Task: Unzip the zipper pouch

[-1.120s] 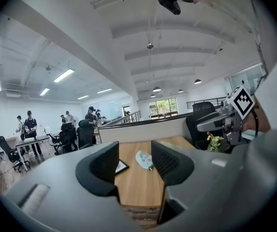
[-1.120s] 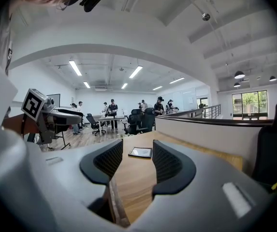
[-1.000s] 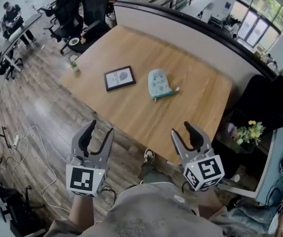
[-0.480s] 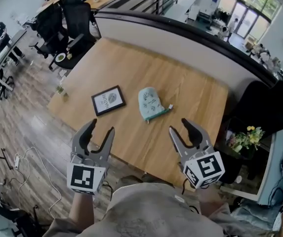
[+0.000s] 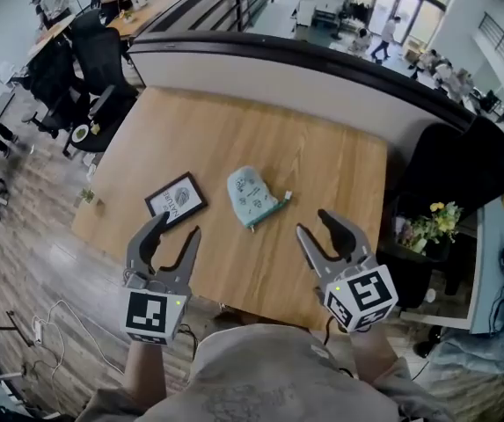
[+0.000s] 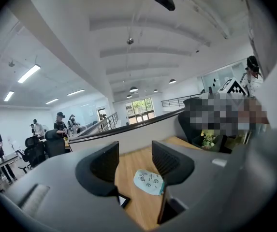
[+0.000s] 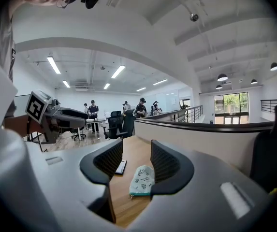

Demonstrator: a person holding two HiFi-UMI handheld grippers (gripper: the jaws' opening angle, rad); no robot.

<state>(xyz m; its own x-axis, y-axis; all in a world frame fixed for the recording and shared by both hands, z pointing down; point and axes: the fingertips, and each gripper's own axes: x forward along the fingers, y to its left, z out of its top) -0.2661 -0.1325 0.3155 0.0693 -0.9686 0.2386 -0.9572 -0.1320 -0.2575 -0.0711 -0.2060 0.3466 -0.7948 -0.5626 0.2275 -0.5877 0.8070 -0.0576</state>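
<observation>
Left hand-held gripper (image 5: pixel 177 229), right hand-held gripper (image 5: pixel 315 223): jaws of both wide apart, nothing held, raised short of tabletop (image 5: pixel 339 165) near edge. Zipper pouch (image 5: pixel 250 195) lies flat near that edge, mid-width, just beside framed picture (image 5: pixel 175 198), untouched. Step: approach, unzipping not begun. Next move likely needs one gripper pinning pouch end, other pinching small pull tab on teal zipper edge.

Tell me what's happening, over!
Left claw and right claw open, empty. Pouch flat on table, untouched. Frame beside it, not blocking.
</observation>
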